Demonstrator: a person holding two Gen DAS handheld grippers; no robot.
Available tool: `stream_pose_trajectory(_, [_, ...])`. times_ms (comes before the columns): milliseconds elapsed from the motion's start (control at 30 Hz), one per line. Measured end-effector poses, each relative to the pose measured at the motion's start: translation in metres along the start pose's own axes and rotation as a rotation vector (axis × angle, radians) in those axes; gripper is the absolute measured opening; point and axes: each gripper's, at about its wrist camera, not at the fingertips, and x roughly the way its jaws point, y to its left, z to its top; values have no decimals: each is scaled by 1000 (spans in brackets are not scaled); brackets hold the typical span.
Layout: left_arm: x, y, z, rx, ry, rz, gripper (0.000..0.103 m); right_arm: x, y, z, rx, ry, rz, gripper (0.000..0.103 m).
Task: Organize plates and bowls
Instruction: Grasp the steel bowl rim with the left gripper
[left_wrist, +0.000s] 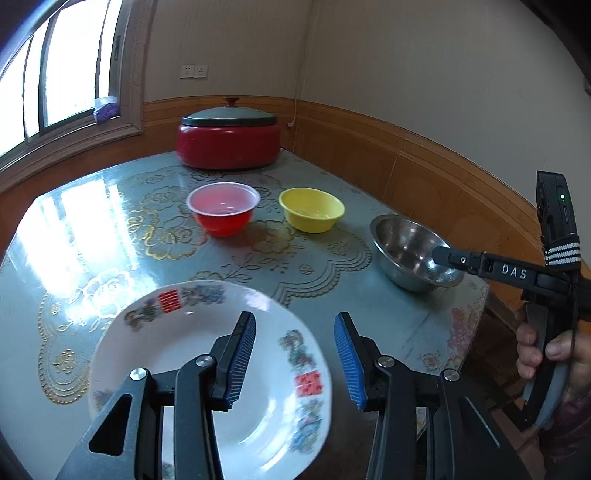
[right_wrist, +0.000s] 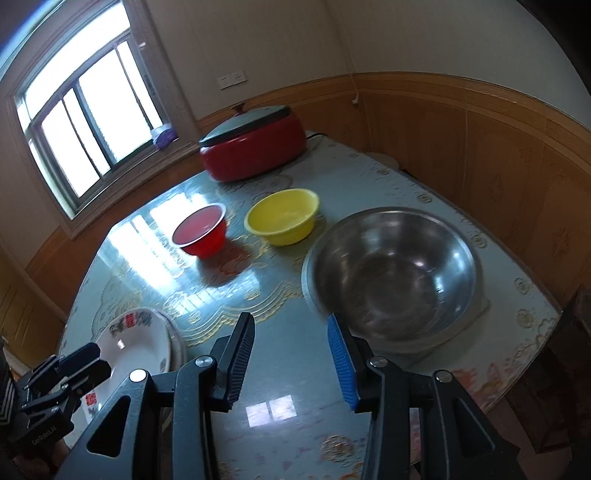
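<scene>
A white plate with red and floral marks (left_wrist: 192, 354) lies at the table's near left, under my open, empty left gripper (left_wrist: 294, 325). It also shows in the right wrist view (right_wrist: 136, 343), on top of another plate. A steel bowl (right_wrist: 395, 273) sits at the near right, just ahead of my open, empty right gripper (right_wrist: 291, 328). In the left wrist view the right gripper's fingers (left_wrist: 448, 257) reach over the steel bowl's (left_wrist: 402, 247) rim. A red bowl (left_wrist: 223, 206) and a yellow bowl (left_wrist: 312, 208) stand mid-table.
A red electric pot with a dark lid (left_wrist: 228, 140) stands at the table's far edge. The table (left_wrist: 332, 295) has a glossy patterned cover. Wood-panelled wall runs close along the right. A window is at the left.
</scene>
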Motion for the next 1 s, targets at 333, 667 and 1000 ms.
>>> stream_pose_trajectory(333, [88, -67, 38, -53, 108, -105, 45, 3, -130, 42, 154, -31, -92, 43])
stream_pose_trajectory(667, [151, -97, 54, -171, 159, -125, 43, 64, -167, 58, 117, 113, 80, 42])
stream_pose_trajectory(1000, [150, -102, 42, -183, 155, -60, 22, 92, -150, 57, -35, 173, 180, 19])
